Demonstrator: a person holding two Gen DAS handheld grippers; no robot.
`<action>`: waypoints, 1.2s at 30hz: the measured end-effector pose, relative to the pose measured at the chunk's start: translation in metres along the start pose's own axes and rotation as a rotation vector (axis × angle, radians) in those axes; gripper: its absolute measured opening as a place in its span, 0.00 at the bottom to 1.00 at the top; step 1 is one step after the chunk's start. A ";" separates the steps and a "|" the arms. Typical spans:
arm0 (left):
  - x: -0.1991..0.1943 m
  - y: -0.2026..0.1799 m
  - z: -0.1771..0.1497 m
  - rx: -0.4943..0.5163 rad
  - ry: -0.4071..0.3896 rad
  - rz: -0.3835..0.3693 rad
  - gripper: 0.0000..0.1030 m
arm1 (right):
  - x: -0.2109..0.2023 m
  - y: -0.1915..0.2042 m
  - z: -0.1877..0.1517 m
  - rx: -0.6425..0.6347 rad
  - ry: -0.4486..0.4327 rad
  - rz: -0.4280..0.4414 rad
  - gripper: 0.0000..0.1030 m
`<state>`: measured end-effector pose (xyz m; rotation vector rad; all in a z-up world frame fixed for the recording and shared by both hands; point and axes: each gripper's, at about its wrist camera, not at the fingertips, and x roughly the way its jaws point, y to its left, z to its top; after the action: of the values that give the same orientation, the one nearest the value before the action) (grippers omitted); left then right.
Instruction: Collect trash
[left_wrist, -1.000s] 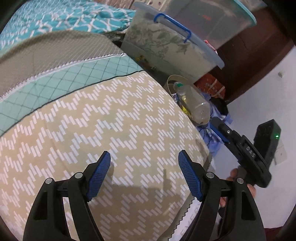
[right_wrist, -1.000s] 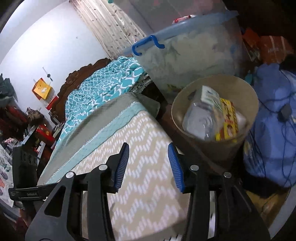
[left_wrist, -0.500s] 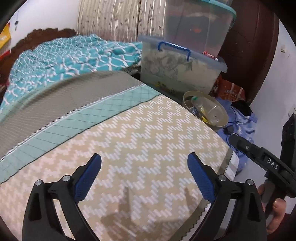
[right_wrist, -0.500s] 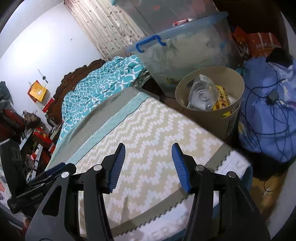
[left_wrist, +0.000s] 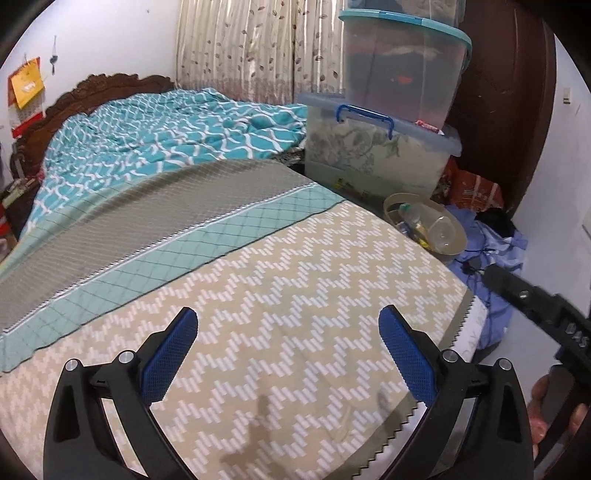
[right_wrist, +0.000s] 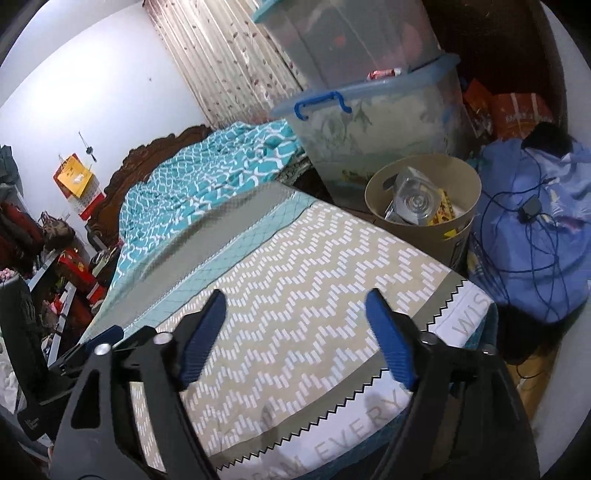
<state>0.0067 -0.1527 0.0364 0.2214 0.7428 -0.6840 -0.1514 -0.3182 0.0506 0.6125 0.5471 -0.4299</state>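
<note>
Both tongs are held released and empty above the near end of the bed (left_wrist: 280, 280): left tongs (left_wrist: 288, 356), right tongs (right_wrist: 295, 334). Trash, a clear bottle (right_wrist: 413, 201) and a yellow wrapper (right_wrist: 443, 210), is seen in the tan bin (right_wrist: 421, 236) at the bed's far right corner, likely dropped there. Bin bottom is hidden; no further trash can be made out.

Bed (right_wrist: 314, 266): zigzag top bare, open from above. Waste bin (right_wrist: 443, 236) stands just beside its far foot corner; mouth open but part-filled by a plastic bottle (right_wrist: 413, 201) and wrappers. Stacked storage tubs (right_wrist: 376, 125) wall the bin behind; blue cloth heap (right_wrist: 532, 229) with cables crowds its right.
</note>
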 end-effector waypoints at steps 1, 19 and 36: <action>-0.002 0.000 -0.001 0.005 -0.005 0.020 0.92 | -0.002 0.000 -0.001 0.009 -0.004 -0.002 0.81; -0.016 -0.011 -0.006 0.041 -0.025 0.134 0.92 | -0.010 -0.011 0.000 0.082 -0.052 0.017 0.87; -0.012 -0.021 -0.006 0.047 -0.008 0.191 0.92 | 0.001 -0.025 -0.002 0.126 -0.029 0.036 0.87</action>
<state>-0.0162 -0.1599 0.0414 0.3286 0.6884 -0.5207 -0.1647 -0.3353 0.0383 0.7348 0.4833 -0.4412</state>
